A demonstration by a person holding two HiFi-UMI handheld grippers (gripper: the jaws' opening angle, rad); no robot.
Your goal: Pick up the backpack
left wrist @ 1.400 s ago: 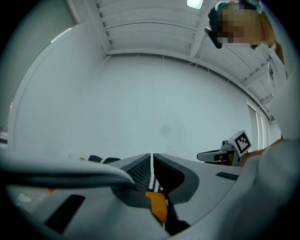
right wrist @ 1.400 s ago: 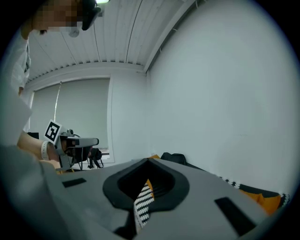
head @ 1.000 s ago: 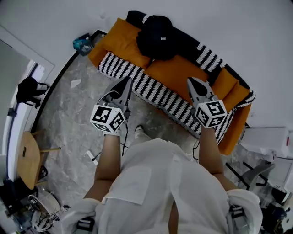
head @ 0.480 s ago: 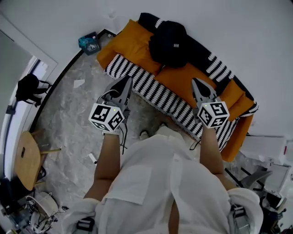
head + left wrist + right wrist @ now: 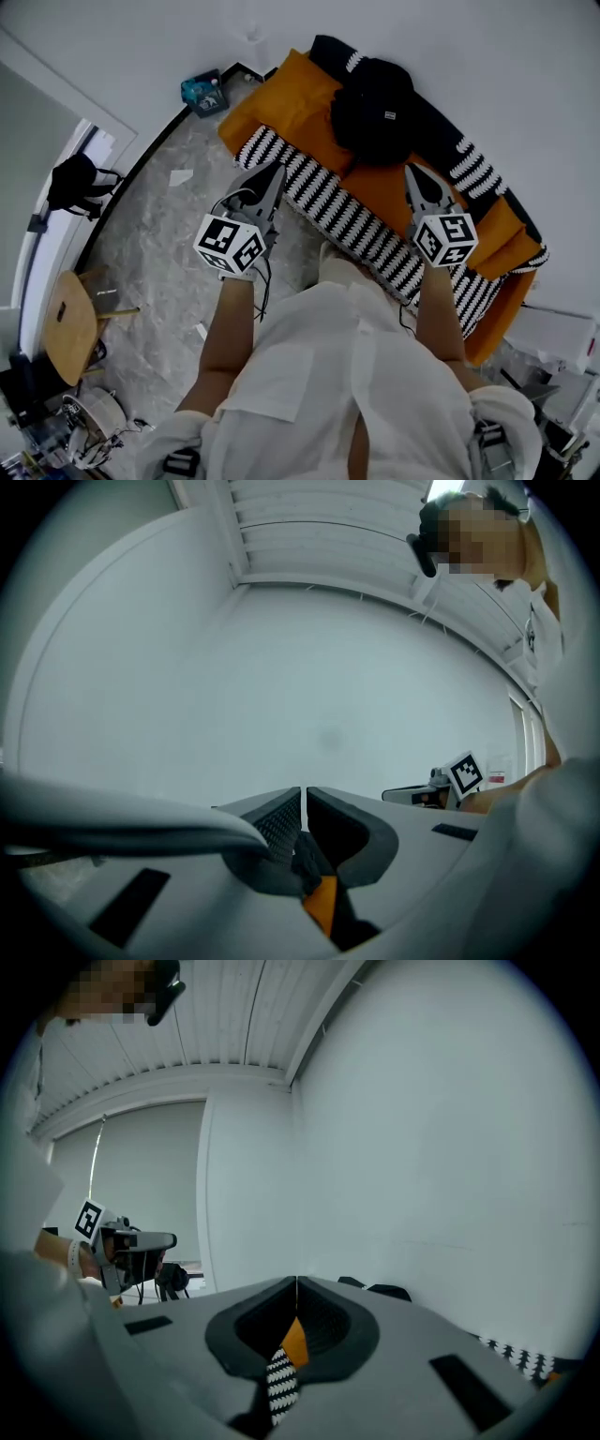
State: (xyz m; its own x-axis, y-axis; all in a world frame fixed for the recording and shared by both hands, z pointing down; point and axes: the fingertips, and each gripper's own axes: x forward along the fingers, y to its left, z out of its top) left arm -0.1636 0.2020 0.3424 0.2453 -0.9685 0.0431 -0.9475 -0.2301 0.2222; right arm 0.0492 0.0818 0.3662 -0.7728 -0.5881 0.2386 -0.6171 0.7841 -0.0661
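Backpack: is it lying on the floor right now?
No, the backpack sits up on the sofa, on its orange cushions against the backrest.

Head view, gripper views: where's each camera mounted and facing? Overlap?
Head view: on the person's head, steeply down at sofa, backpack; shows forearms, left tool, right tool.
Left gripper view: on left tool, level along its shut jaws at white wall; shirt at right.
Right gripper view: on right tool, along its shut jaws at a wall corner; shirt at left.
Shared: each gripper view shows the other tool; all show the orange sofa.
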